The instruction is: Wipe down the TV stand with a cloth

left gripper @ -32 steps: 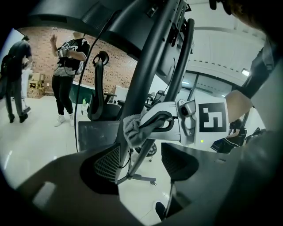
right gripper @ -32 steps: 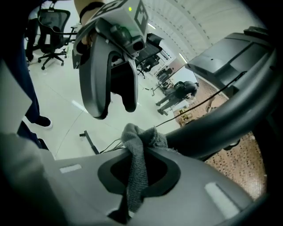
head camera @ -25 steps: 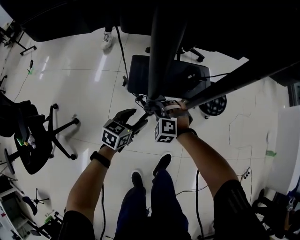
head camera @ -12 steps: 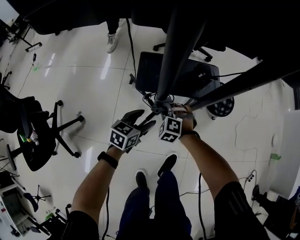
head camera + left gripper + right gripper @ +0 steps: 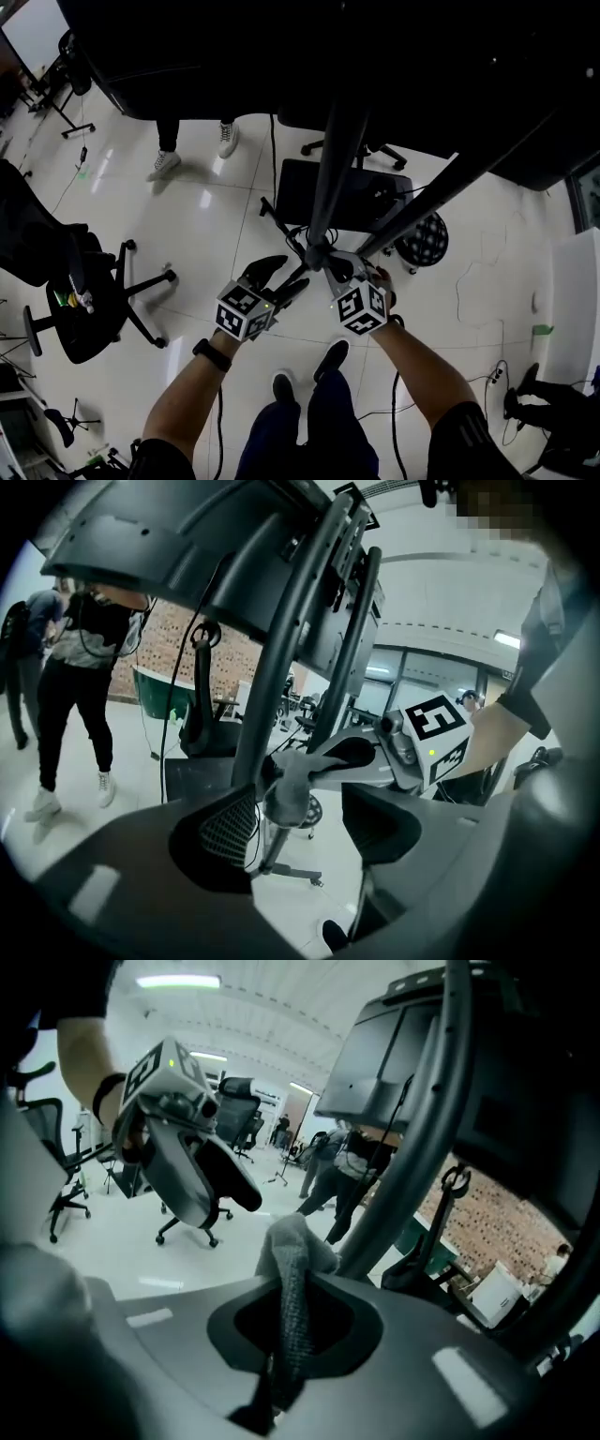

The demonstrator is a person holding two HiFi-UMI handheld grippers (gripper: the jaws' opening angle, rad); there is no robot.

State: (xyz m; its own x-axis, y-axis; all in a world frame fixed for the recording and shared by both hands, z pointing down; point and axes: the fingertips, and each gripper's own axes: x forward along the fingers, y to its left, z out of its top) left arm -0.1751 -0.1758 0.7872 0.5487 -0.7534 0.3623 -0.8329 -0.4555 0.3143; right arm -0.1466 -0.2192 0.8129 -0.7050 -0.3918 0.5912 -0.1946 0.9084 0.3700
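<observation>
Grey knit, by appearance; recording the cloth point(image 5: 292, 1274) as pinched tight between the fingers of the right gripper point(image 5: 289, 1340), with its bunched free end pressing against a dark pole point(image 5: 412, 1162) of the TV stand; finding it well off the floor, at the point where two slanting poles of the stand are meeting, above the dark base plate point(image 5: 342, 192); judging this grip as chosen for wiping: clamping the tail and leaving the wad standing proud as a pad for rubbing the tube; noting the cloth's long axis as running straight out along the right gripper's own line, with the tail inside the fingers and the wad pointing away toward the pole, meeting it at an angle rather than lying along it; observing the left gripper point(image 5: 298, 829) with fingers spread and nothing between them, hovering just beside the same joint, with cloth and pole showing beyond the gap; judging it as placed there either for steadying the stand or for taking over the cloth, without being able to tell which; reading the wipe as being under way on the pole; being unable to tell how much of the stand is already wiped.
</observation>
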